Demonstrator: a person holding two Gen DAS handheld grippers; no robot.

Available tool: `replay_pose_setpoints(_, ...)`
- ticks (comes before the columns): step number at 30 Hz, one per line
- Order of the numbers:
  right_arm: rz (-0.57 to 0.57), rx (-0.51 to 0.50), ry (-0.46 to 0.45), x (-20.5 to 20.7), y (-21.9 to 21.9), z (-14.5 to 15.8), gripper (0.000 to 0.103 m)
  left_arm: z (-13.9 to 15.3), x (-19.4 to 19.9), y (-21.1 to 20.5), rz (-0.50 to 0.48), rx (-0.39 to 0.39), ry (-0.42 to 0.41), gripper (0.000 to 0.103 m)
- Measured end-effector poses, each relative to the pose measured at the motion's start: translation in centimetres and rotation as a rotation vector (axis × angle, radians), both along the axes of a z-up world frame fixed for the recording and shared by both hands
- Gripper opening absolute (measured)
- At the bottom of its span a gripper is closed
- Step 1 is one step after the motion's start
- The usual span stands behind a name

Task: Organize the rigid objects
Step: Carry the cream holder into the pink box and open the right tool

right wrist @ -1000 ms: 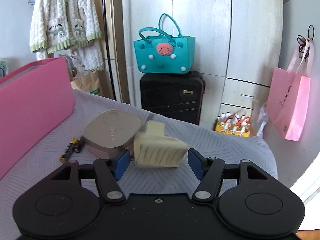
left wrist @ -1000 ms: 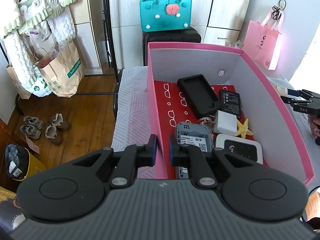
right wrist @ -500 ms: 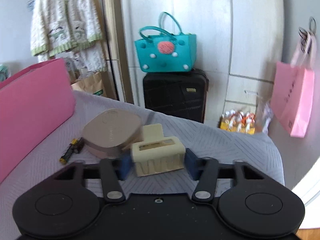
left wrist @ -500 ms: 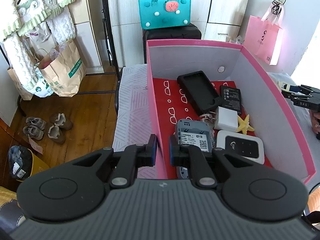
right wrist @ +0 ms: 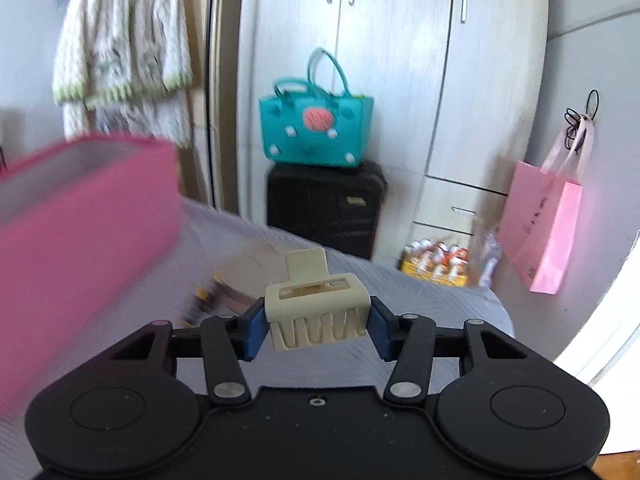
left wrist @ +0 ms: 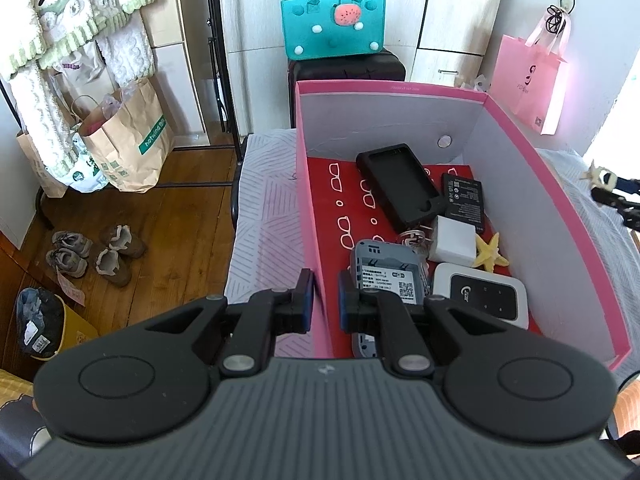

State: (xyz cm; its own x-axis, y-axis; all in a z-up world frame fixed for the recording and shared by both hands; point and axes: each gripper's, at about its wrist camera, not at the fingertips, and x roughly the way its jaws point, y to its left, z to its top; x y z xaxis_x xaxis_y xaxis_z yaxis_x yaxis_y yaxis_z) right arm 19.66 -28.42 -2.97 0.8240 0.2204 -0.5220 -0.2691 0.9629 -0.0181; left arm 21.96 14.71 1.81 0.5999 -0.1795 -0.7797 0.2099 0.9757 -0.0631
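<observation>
Lifted off the bed since the earlier frame, the cream hair claw (right wrist: 318, 314) sits clamped in the right gripper (right wrist: 318, 330), ready for boxing; the left gripper (left wrist: 322, 300) pinches the pink box (left wrist: 316, 248) wall.

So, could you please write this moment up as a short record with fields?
left gripper: shut on the near wall of the pink box
right gripper: shut on the cream hair claw, held clear of the bed
box contents: black case, battery, white charger, yellow starfish, grey router, white router
on the bed: tan case, blurred
</observation>
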Motion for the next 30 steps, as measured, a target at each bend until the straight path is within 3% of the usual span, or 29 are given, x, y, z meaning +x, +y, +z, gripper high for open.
replay_pose_setpoints(9, 0.188, 0.215, -0.032, -2.2, 5.6, 5.0, 0.057, -0.2, -0.2, 0.3, -0.003, -0.022, -0.011, 0.010)
replay_pose_setpoints(14, 0.315, 0.197, -0.004, -1.2, 10.7, 6.3, 0.057, -0.2, -0.3, 0.2, -0.008, -0.015, -0.018, 0.010)
replay_pose_setpoints(18, 0.370, 0.219, 0.121, 1.3, 14.9, 6.7, 0.057, -0.3, -0.5, 0.1, -0.006, -0.013, -0.028, 0.010)
replay_pose_setpoints(24, 0.397, 0.349, 0.484, 6.8, 20.1, 4.2, 0.056, -0.3, -0.4, 0.8, 0.006, -0.058, -0.018, 0.010)
replay_pose_setpoints(30, 0.340, 0.273, 0.562, 9.5, 24.1, 1.7, 0.056, -0.4, -0.3, 1.3, 0.016, -0.097, -0.010, 0.010)
